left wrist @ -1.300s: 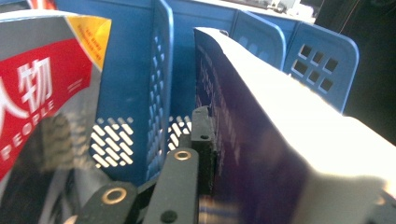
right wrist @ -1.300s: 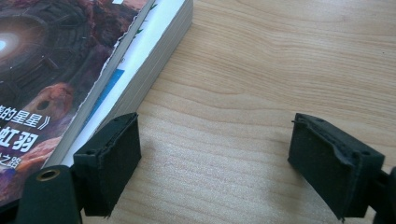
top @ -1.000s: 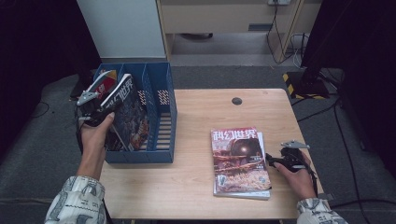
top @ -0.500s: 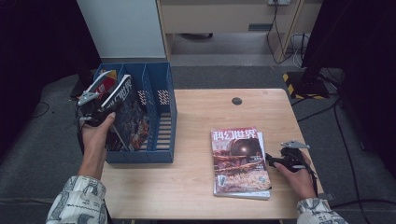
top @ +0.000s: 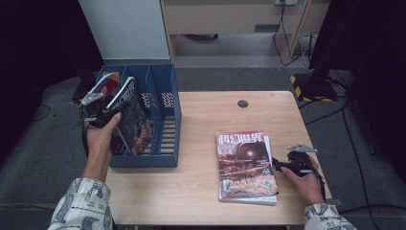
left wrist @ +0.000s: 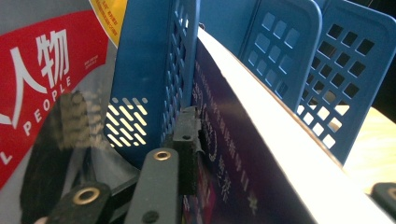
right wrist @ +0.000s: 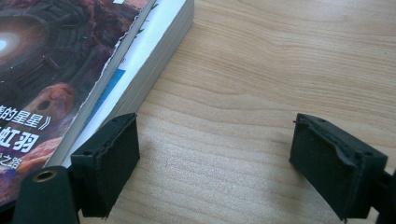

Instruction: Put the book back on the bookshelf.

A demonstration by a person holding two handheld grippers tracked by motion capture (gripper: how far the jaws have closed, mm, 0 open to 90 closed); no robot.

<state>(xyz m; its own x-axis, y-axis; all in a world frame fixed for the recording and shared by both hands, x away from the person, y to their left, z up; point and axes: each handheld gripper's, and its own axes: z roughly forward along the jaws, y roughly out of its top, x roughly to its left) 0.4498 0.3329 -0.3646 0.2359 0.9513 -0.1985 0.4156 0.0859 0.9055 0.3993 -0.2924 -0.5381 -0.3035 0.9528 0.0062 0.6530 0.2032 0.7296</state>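
Magazine (top: 131, 120) in file rack (top: 165, 158), left of magazine stack (top: 245, 165)

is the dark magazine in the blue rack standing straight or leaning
Leaning. In the high view the dark magazine tilts inside the blue rack, its top edge slanting left toward the left gripper.

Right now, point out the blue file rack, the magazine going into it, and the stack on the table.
blue file rack (top: 168, 125), high view, right side wall.
magazine (top: 136, 120), high view, dark cover.
stack of magazines (top: 244, 165), high view, top cover.
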